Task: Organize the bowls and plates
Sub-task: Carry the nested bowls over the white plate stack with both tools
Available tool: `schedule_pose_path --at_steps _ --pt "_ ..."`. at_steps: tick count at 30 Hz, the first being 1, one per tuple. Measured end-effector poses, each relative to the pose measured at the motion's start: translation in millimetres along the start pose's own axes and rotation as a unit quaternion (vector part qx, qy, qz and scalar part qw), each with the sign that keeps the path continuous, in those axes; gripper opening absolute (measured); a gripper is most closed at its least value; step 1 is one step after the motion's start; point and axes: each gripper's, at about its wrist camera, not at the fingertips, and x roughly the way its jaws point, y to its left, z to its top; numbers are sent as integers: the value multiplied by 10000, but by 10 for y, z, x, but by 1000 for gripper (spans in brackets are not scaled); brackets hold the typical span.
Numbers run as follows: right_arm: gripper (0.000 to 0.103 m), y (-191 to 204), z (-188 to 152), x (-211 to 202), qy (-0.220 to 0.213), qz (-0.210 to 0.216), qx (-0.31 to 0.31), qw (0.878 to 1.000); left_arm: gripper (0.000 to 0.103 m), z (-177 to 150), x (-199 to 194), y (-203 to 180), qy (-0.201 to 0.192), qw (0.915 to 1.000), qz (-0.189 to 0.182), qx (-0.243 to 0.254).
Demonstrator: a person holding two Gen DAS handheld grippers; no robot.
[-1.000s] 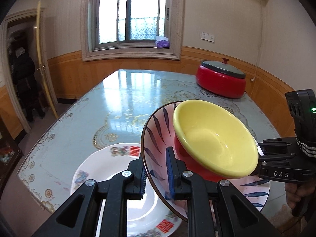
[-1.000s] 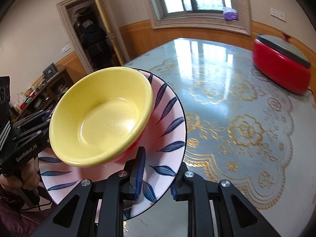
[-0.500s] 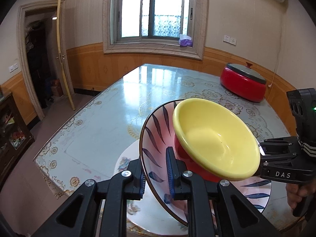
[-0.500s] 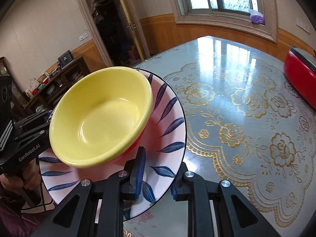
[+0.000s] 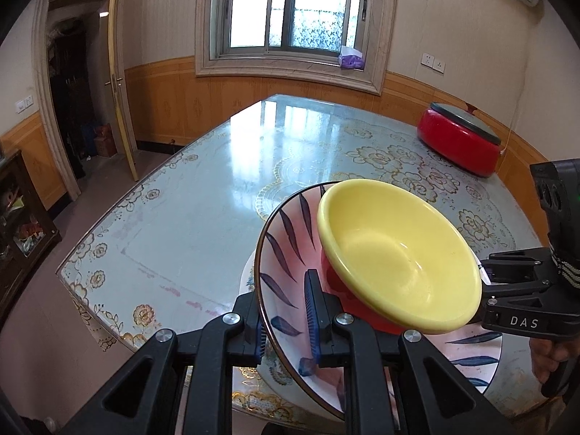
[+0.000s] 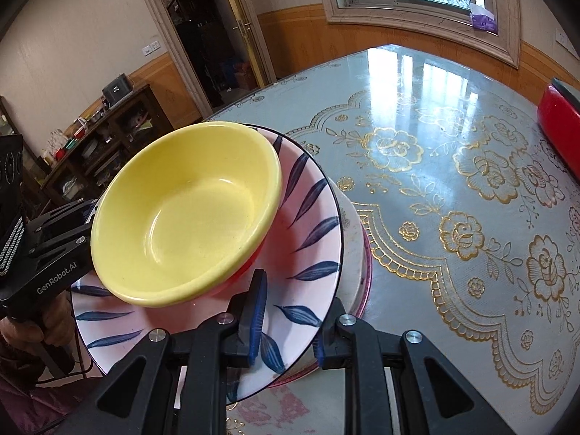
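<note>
Left wrist view: the left gripper pinches the plate rim, yellow bowl riding on it above the table; the whole red pot shows. Right wrist view: the right gripper clamps the opposite rim above another plate; only here, a dark cabinet by the doorway.

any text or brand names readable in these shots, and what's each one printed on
"DAS": white letters on the side of the right gripper, seen in the left wrist view.
"GenRobot.AI": white letters on the side of the left gripper, seen in the right wrist view.
Nothing else readable; the plate with blue leaves and yellow bowl carry no text.
</note>
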Motion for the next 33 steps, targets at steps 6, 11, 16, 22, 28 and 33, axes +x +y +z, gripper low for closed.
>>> schedule_pose_path --at_steps 6,11,16,22,28,33 --pt "21 38 -27 98 99 -127 73 9998 17 -29 123 74 133 9999 -104 27" --pt "20 71 -5 140 84 -261 97 9996 17 -45 182 98 173 9997 -156 78" --pt "20 98 -5 175 44 -400 148 9991 17 -47 229 145 218 9995 -215 83" --pt "19 181 14 244 6 -773 208 9968 18 -64 299 209 320 9989 -342 91" --pt "19 206 11 261 -52 -1004 474 9938 18 -47 321 253 315 9980 -512 193" --pt "19 259 -2 245 -120 -1317 727 9885 20 -49 329 280 295 9969 -652 330"
